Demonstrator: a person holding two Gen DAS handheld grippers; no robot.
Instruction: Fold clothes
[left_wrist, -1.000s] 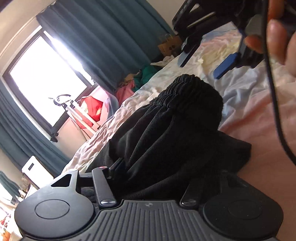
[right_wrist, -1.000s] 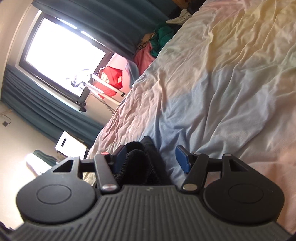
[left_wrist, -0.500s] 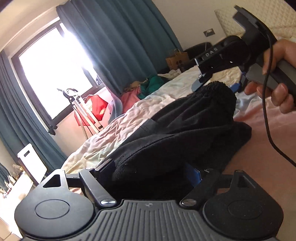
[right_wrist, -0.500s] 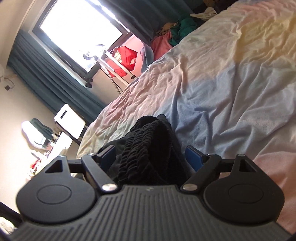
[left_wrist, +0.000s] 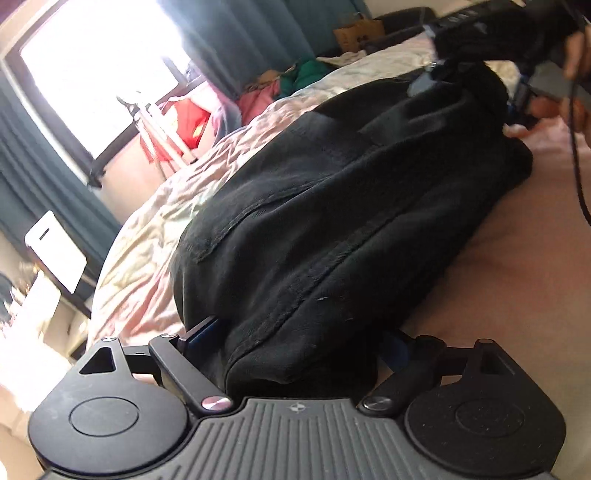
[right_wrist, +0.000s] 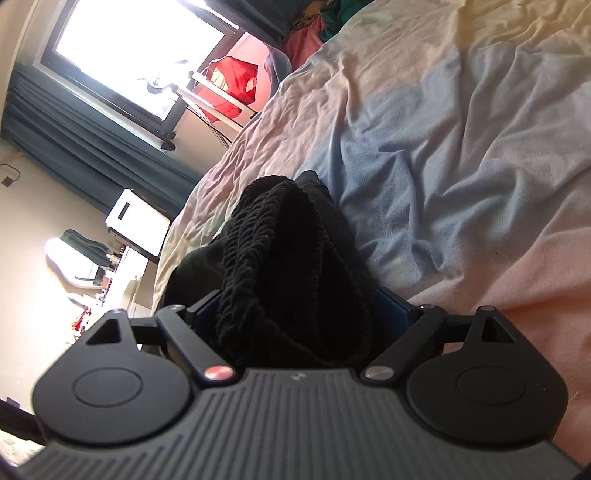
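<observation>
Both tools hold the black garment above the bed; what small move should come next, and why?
Probably lower both ends together onto the bedsheet. The left tool and right tool each clamp the black garment, which bulges between them, so laying it flat would likely allow a clean fold.

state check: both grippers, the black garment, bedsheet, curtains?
left gripper: shut on the black garment's hem end
right gripper: shut on the elastic waistband
black garment: bunched, stretched between the two grippers, lying on the bed
bedsheet: wrinkled, spread over the bed
curtains: drawn aside, window uncovered
</observation>
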